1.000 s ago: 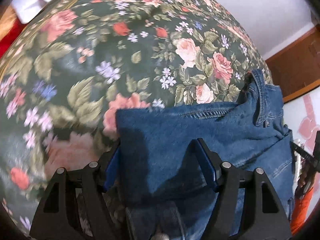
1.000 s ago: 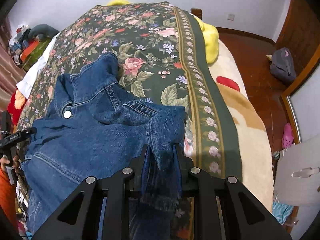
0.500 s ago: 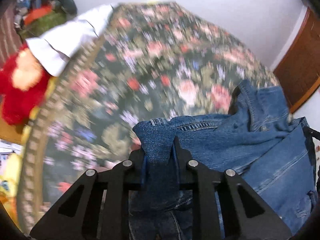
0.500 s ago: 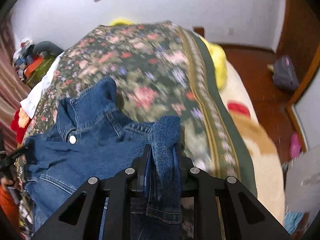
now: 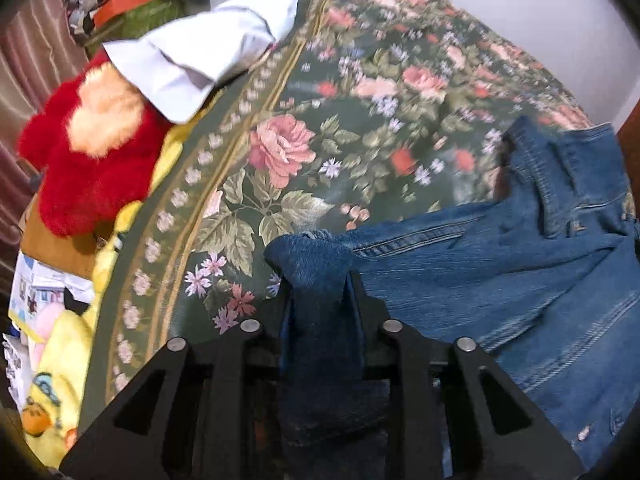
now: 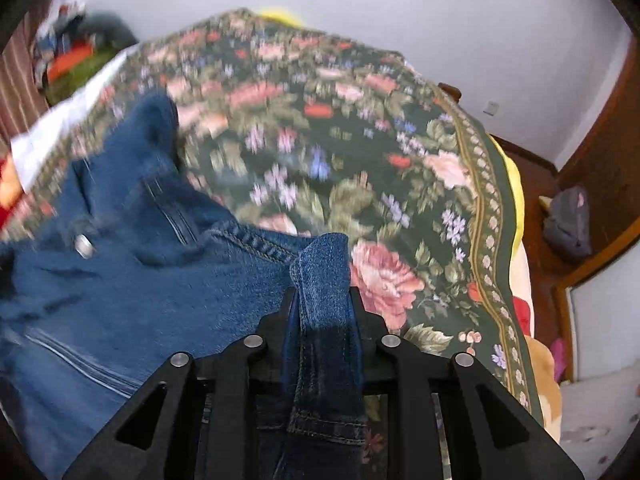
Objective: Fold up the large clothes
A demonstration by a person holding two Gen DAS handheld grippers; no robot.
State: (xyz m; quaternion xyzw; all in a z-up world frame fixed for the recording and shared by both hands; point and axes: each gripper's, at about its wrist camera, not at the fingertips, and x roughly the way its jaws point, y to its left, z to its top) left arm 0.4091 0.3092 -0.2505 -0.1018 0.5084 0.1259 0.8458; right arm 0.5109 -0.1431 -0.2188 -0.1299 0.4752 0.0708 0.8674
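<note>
The denim jacket [image 5: 500, 264] lies spread on the floral bedspread [image 5: 320, 128], collar at the far side; the left gripper [image 5: 320, 292] pinches a bunched sleeve at the jacket's left edge, jaws just eased slightly wider; the right gripper [image 6: 322, 300] pinches the right sleeve, jaws likewise just easing, denim between them.

Place: a home bedroom.
Bed: covered with a dark floral bedspread [image 5: 360, 128].
Beside it: red plush toy [image 5: 88, 160], yellow plush [image 5: 60, 360], white cloth [image 5: 200, 48].
Room: white wall [image 6: 400, 8], wooden floor [image 6: 536, 184].
</note>
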